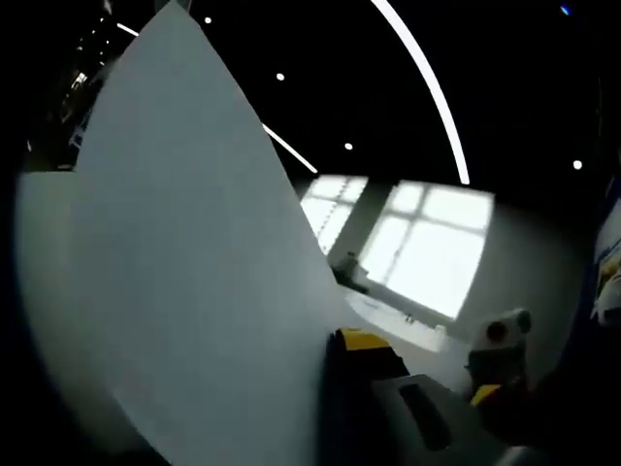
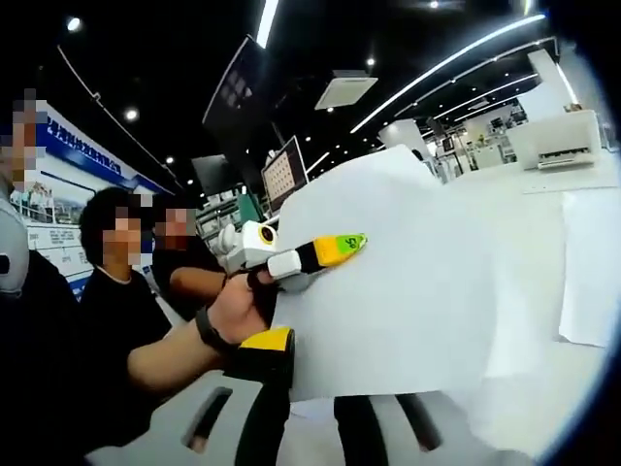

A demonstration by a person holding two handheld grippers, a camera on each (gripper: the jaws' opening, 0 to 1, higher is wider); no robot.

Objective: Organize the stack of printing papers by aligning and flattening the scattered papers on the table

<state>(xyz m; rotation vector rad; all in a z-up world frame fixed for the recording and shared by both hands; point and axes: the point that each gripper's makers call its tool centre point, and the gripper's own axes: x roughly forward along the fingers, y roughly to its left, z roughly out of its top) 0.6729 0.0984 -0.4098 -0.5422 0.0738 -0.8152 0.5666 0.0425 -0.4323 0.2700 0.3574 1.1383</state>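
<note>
While my right claw (image 2: 320, 413) rises from the bottom of the right gripper view, its yellow-tipped jaw and the dark one beside it stand either side of the lower edge of a lifted batch of white paper (image 2: 398, 291); they look pressed onto that edge, pinching the sheets. My left claw (image 2: 335, 250) comes in from the left of that same view, held in a person's hand (image 2: 238, 309), with its yellow and green tip lying against the face of the paper near the upper left edge. I cannot tell from either view whether it is spread or pressed together. In the left gripper view the paper (image 1: 194, 272) stands tilted and bowed right beside the yellow-capped jaw, hiding whatever the jaws do.

So the paper is up off the white table (image 2: 582, 408), held between both claws, and one more loose sheet (image 2: 587, 267) lies flat on the table to the right, apart from the batch.

I judge these sheets light, thin and floppy; they curve under their own weight and will slide over one another. Holding near the edges, at opposite sides, should keep them together for tapping square. Too hard a pinch could crease them.

Beyond, seated people (image 2: 107, 291) watch.
</note>
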